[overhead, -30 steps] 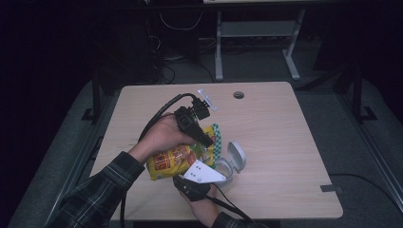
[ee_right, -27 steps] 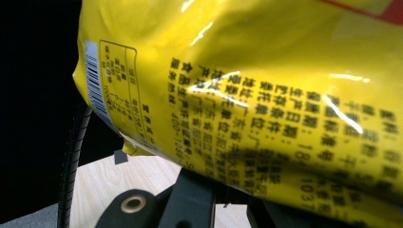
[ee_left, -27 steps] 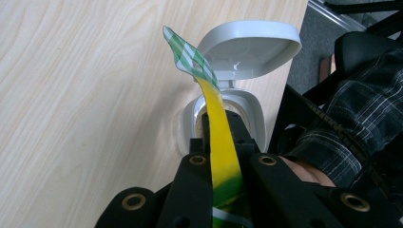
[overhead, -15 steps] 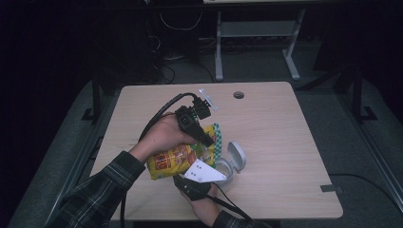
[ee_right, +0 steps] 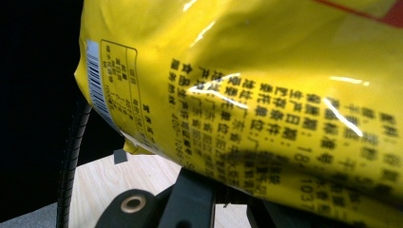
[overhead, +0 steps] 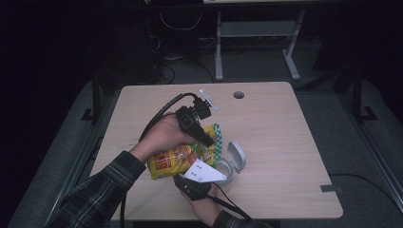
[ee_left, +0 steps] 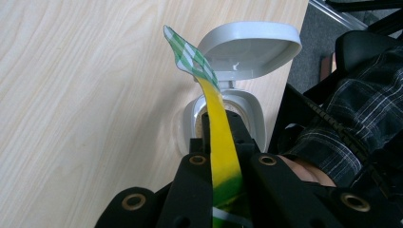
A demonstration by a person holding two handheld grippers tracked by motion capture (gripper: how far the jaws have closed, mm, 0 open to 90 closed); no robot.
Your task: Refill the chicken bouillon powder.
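The yellow snack bag (overhead: 173,160) hangs above the near-left part of the table (overhead: 285,142), held off the wood, its green-checked top edge (ee_left: 190,59) reaching toward a small white container (overhead: 228,168) whose hinged lid (ee_left: 249,47) stands open. The left gripper (overhead: 202,135) comes down on the bag from above; in the left gripper view its black jaws are closed tight on the thin yellow strip of the bag's top seam, which runs straight up between them. The right gripper (overhead: 197,178) sits below the bag at the near edge; its own view shows the printed back of the bag pressed close over the jaws, which stand closed to their narrowest, but whether they pinch the foil there is hidden by the bag itself. The container stands just right of the bag, nearly touching it. To the right and toward the far edge the tabletop lies bare, with a round cable hole (overhead: 238,95) near the far edge. The near edge lies close beneath the right hand (overhead: 204,209).
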